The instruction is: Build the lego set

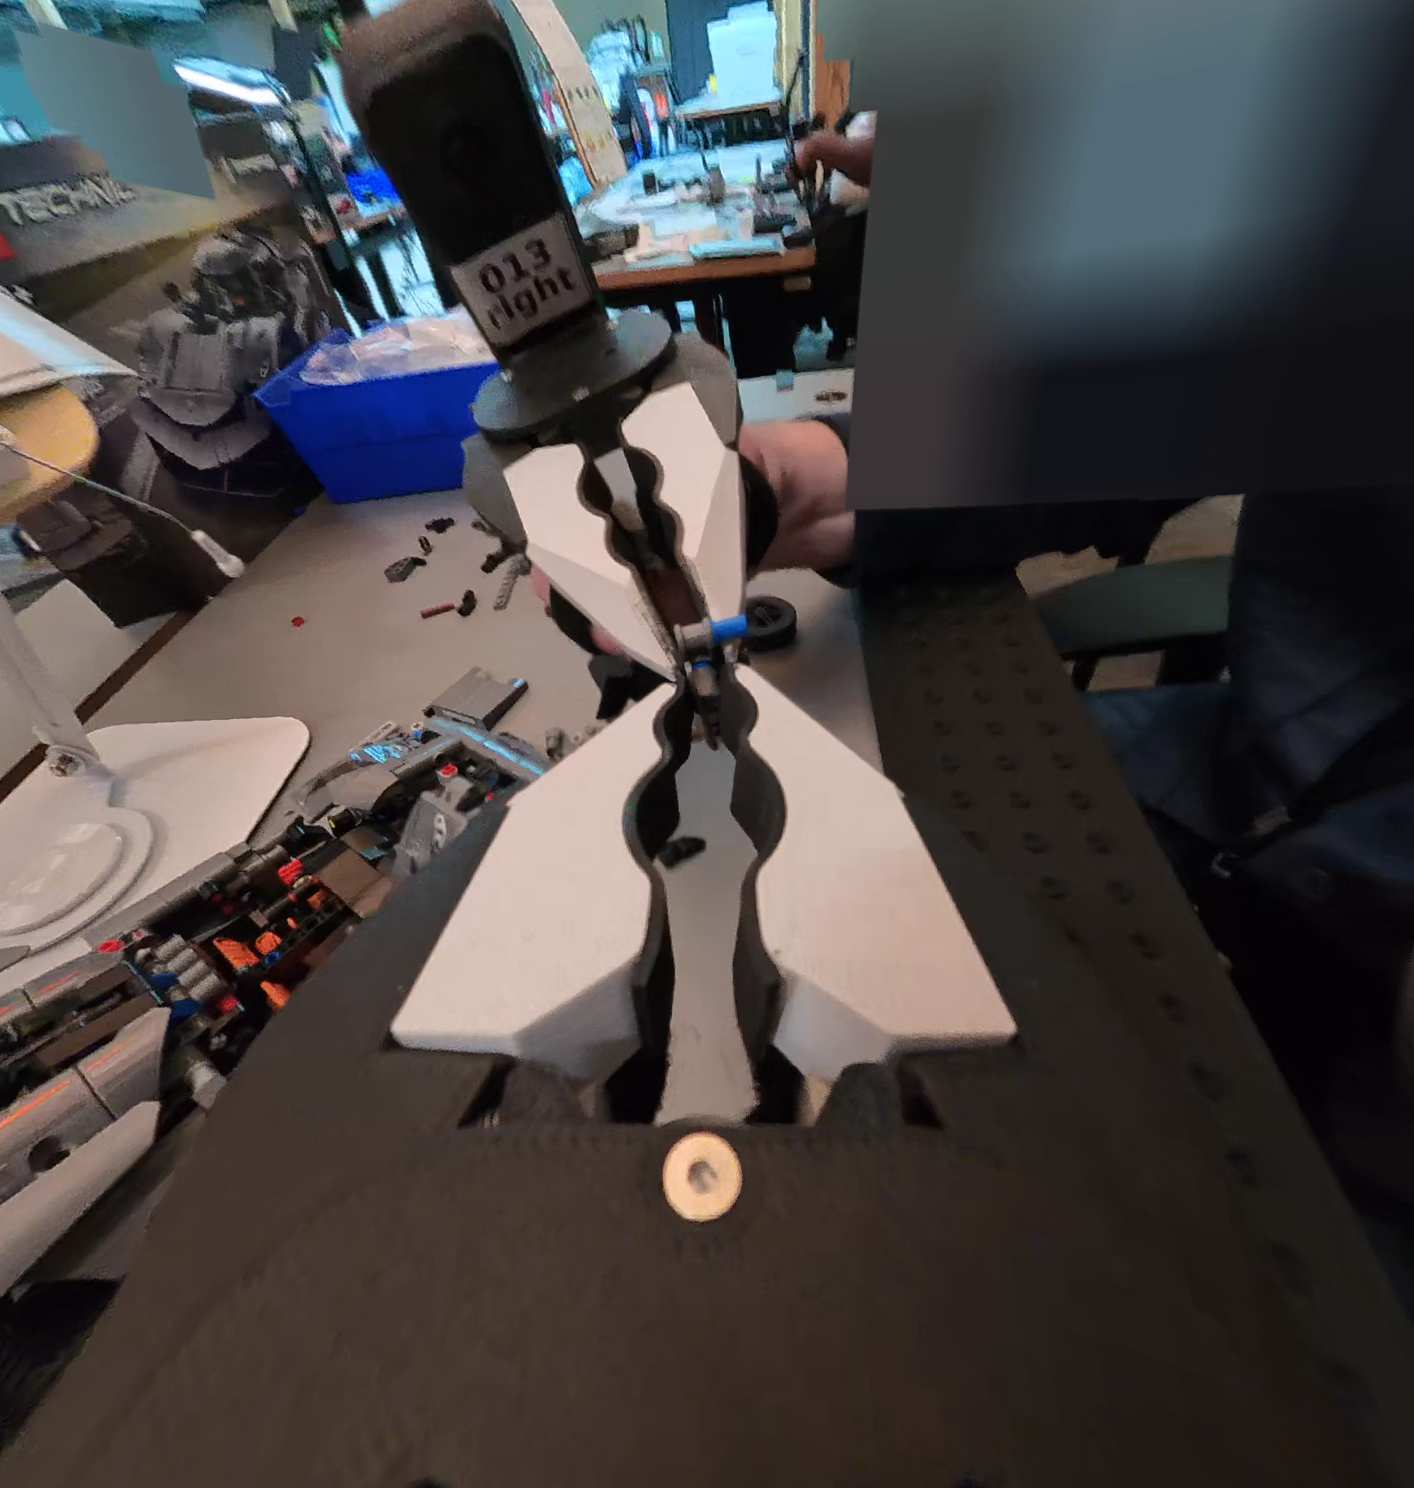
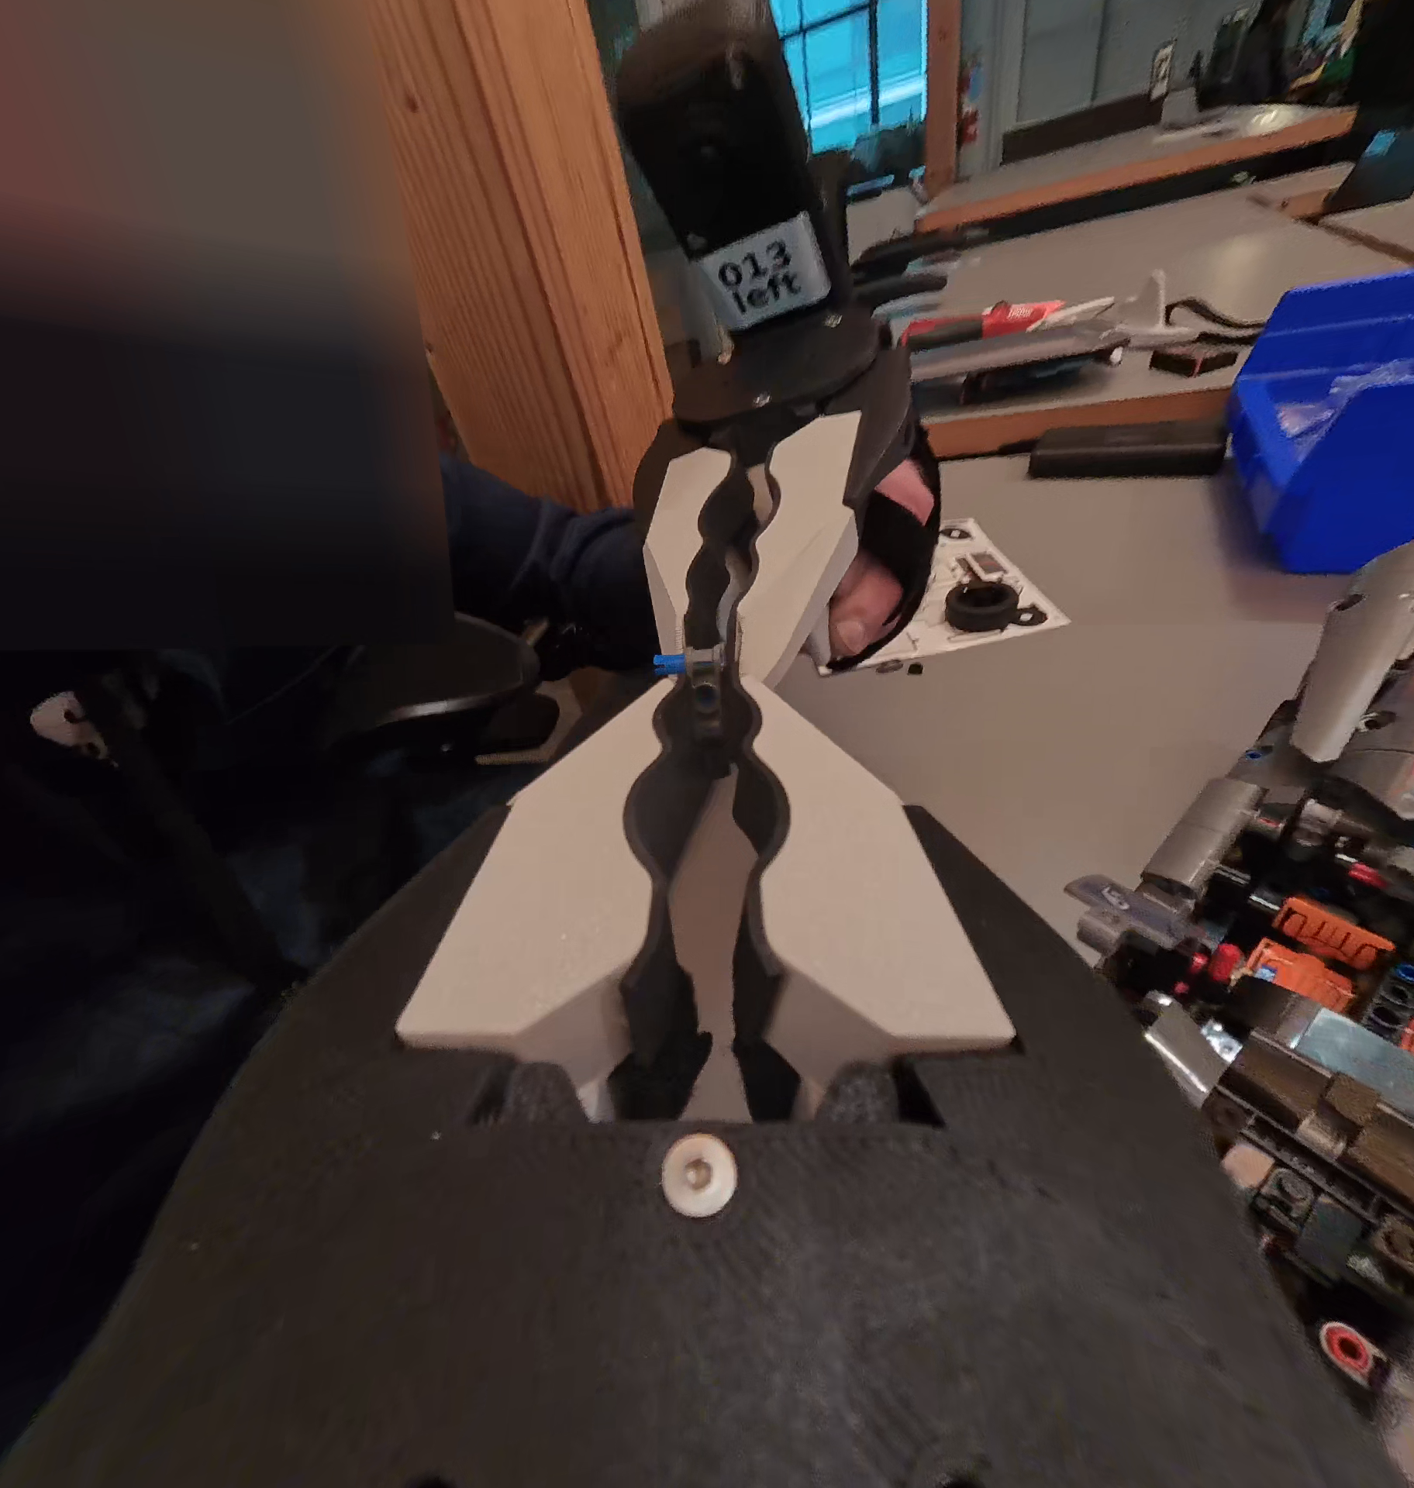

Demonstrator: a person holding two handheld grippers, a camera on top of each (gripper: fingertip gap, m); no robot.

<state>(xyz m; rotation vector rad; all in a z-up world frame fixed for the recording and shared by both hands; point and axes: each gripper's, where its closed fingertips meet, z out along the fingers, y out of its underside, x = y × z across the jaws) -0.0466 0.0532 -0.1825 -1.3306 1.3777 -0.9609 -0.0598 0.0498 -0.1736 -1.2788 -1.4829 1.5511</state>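
Fingertip to fingertip, both tools meet above the worktop edge. Left gripper (image 1: 700, 708) has its fingers drawn together at the tips, clamped on the lower end of a small grey connector piece (image 1: 700, 656); the wavy pads stand apart behind the tips only because of their contour. Right gripper (image 2: 708, 708) is likewise closed at the tips on the same small assembly, which in its own view shows a dark holed end (image 2: 705, 700) facing the camera. A blue pin (image 1: 728, 626) projects sideways from the piece — seen also as a blue stub (image 2: 665, 662) in the right wrist view.

Judgement: the step in hand is seating the pin, or mating two small parts, in mid-air. To do it well, keep both grips near the tips, hold the pin's axis in line with the hole, and press straight — any twist risks the part pivoting out and dropping.

Outward: a black tyre (image 1: 768, 622) lies on a printed sheet (image 2: 1010, 620) on the grey worktop (image 1: 349, 644). Loose dark parts (image 1: 446, 564) lie further off. The partly built model (image 2: 1292, 926), grey with orange and red elements, sits well apart to one side, beside a blue bin (image 2: 1348, 419).
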